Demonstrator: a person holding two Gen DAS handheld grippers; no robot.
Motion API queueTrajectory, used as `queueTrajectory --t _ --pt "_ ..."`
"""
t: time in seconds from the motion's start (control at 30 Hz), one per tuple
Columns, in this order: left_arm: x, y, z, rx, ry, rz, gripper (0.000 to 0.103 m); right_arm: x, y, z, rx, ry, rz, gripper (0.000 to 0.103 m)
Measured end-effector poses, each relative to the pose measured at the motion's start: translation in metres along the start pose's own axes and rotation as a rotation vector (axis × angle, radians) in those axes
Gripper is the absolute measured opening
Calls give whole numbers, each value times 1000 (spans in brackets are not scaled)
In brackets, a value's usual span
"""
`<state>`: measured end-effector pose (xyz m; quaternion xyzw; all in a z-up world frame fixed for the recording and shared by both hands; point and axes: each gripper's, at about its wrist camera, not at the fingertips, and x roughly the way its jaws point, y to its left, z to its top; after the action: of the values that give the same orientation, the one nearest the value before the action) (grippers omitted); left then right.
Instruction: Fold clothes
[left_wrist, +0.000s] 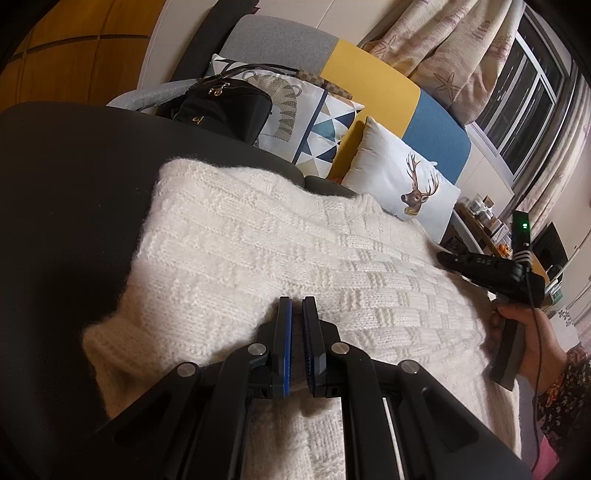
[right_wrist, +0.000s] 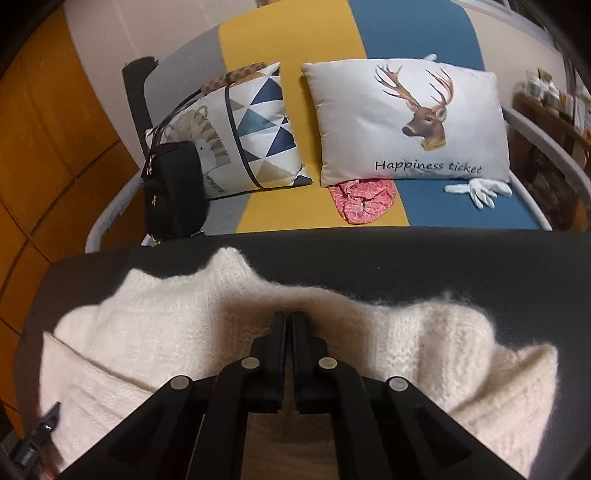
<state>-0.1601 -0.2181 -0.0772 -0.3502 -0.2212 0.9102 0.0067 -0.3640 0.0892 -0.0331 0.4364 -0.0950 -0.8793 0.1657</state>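
Sweater (right_wrist: 155, 332) edge near dark table (right_wrist: 406, 258) rim.

I see a cream basket-weave knit sweater (left_wrist: 280, 251) on a dark tabletop (left_wrist: 66, 221); sofa (right_wrist: 314, 55) panels grey, yellow, blue; cushions: blue triangles (right_wrist: 258, 125), brown stag (right_wrist: 406, 118).

The left gripper (left_wrist: 296, 306) is black, with thin blue pads on the inside of its two fingers and round silver screws on its arms. At the right of the left wrist picture, the right gripper (left_wrist: 448, 260) is black too, with a small green light, white stripes and a thin black cable. The hand (left_wrist: 532, 332) there wears a dark flowery sleeve (left_wrist: 565, 391).
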Motion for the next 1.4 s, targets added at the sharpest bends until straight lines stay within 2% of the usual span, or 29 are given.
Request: queueTrajectory --t 0.1,0.17,0.27,0.4,0.47,0.53,0.63,0.73,0.77,0.8,0.87,0.93,1.03,1.1,1.2,1.3,1.4 --pt "-1 0 0 1 0 1 8 -36 -3 -8 61 -60 51 10" --pt "-1 -1 0 4 -1 5 8 -66 7 -26 50 -93 86 12" --pt "-1 -3 0 9 -1 11 8 -89 33 -61 -14 -60 162 12" --pt "-1 -5 0 15 -1 19 8 -86 41 -92 -70 6 31 12" --pt "-1 -6 0 17 -1 23 8 -94 18 -103 -16 -41 -46 8" --pt "-1 -6 0 20 -1 25 8 -102 -6 -109 91 -71 -85 3" --pt "0 -6 0 18 1 23 8 -103 -28 -111 196 -65 -34 0" --pt "1 -7 2 25 12 30 8 -113 -12 -106 144 -45 -12 8" --pt "1 -8 4 31 19 38 8 -121 -3 -107 131 -58 33 16" --pt "-1 -11 6 43 29 52 8 -126 5 -109 112 -57 75 18" --pt "-11 -20 7 71 38 87 10 -129 24 -115 50 -32 132 18" --pt "-26 -28 3 76 31 65 15 -125 47 -123 -29 8 162 18" --pt "-33 -45 -13 107 61 25 29 -115 66 -131 -75 13 162 18" --pt "-30 -58 -23 177 75 15 30 -104 73 -135 -75 38 159 18" --pt "-17 -64 -32 244 106 43 30 -90 74 -140 -87 54 133 14" --pt "-15 -49 -28 169 99 -4 30 -94 69 -140 -63 58 161 14" --pt "-20 -44 -30 138 75 -28 30 -119 64 -132 -54 -23 198 14"
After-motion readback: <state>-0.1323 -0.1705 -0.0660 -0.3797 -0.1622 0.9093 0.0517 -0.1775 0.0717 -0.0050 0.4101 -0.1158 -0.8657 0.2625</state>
